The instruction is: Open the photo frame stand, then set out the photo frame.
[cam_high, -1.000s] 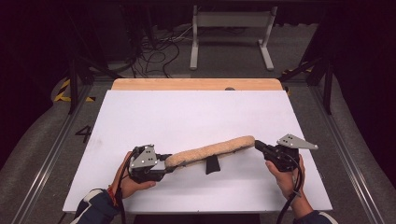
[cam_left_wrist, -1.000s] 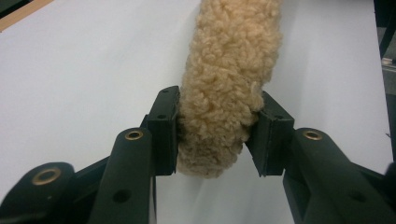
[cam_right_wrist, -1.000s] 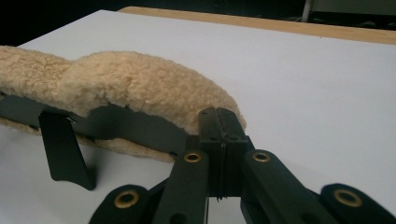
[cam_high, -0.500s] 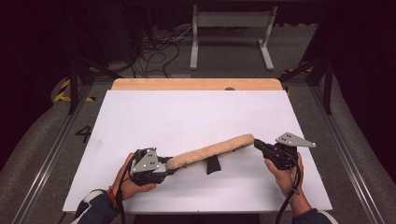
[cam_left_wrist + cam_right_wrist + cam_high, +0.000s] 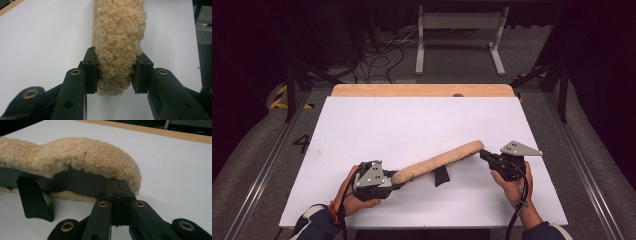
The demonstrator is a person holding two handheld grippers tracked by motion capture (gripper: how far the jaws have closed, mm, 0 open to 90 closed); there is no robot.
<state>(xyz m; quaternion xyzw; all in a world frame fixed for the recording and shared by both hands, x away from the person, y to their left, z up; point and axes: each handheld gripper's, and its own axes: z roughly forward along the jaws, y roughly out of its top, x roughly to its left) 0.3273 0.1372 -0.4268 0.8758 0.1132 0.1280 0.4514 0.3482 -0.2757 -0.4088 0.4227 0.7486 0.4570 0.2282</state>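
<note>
Across the lower half of the high view, on the white worktop (image 5: 422, 125), a long tan fleece pad (image 5: 439, 160) ran on a slant from lower left to upper right, held at both ends. The left tongs (image 5: 398, 179) sat at lower centre-left of that frame, gripped by the person's left hand (image 5: 354, 196), and closed on the pad's lower end. In the left gripper view the fleece pad (image 5: 118, 42) rose from frame centre to the top edge, its curly pile squeezed between the two black jaws of the left tongs (image 5: 117, 75), the pads pressing in on either side; white worktop (image 5: 45, 42) lay behind. The right tongs (image 5: 483, 154) met the pad's upper end right of centre in the high view, with a grey three-cornered plate (image 5: 520, 148) on top and the right hand (image 5: 512, 182) below it. In the right gripper view the right tongs (image 5: 117, 191) stood with jaws pressed together at frame centre, pinching the dark inner edge beneath the fleece pad (image 5: 82, 157), which arched across the upper left. A black strap tab (image 5: 35, 200) hung from the pad's underside at lower left; whether it touched the worktop (image 5: 175, 170) could not be told. A wooden strip (image 5: 422, 90) edged the worktop's far side.
</note>
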